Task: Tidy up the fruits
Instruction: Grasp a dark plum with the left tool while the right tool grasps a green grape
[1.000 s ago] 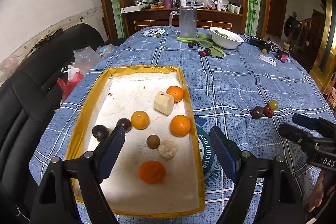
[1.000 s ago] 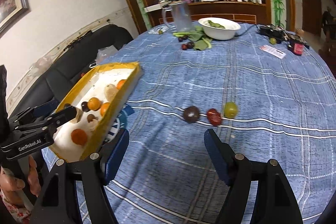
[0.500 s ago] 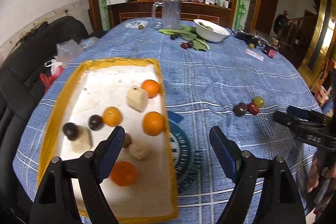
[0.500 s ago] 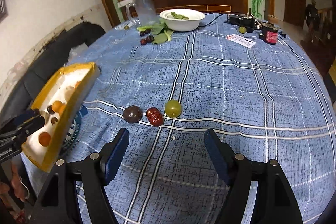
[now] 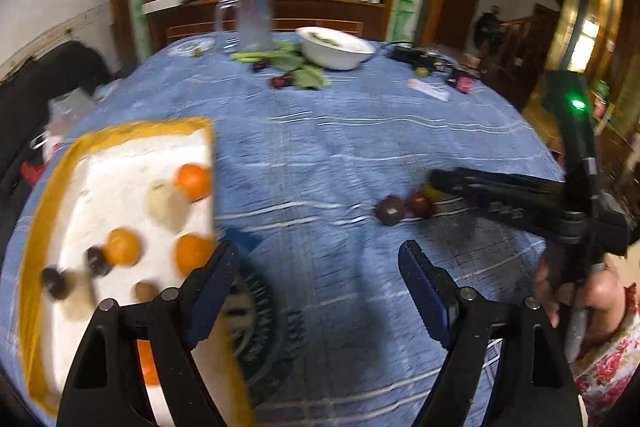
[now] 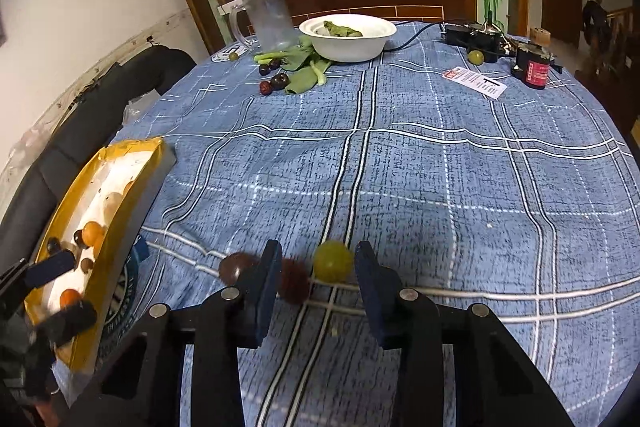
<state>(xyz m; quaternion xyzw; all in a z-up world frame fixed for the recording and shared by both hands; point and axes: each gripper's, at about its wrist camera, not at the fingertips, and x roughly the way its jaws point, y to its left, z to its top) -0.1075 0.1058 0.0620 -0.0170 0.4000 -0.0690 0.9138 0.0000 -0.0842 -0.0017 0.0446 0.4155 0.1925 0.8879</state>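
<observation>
A yellow-rimmed white tray (image 5: 44,195) holds several oranges, dark fruits and pale pieces; it also shows in the right wrist view (image 6: 120,163). Three small fruits lie in a row on the blue tablecloth: a dark brown one (image 6: 236,266), a red one (image 6: 294,285) and a green one (image 6: 333,261). My right gripper (image 6: 316,281) is open, its jaws around the red and green fruits, low over the cloth. In the left wrist view it (image 5: 444,183) reaches the row from the right, by the brown (image 5: 389,210) and red (image 5: 419,206) fruits. My left gripper (image 5: 320,281) is open and empty beside the tray.
At the far side stand a white bowl (image 6: 348,35), a glass jug (image 6: 268,19), green leaves with dark fruits (image 6: 280,79), a green fruit (image 6: 476,57), a red can (image 6: 534,67) and a paper card (image 6: 476,83). A black sofa (image 6: 100,99) is on the left.
My right gripper has dropped forward and narrowed, coming around the red and green fruits. My left gripper has swung right, away from over the tray.
</observation>
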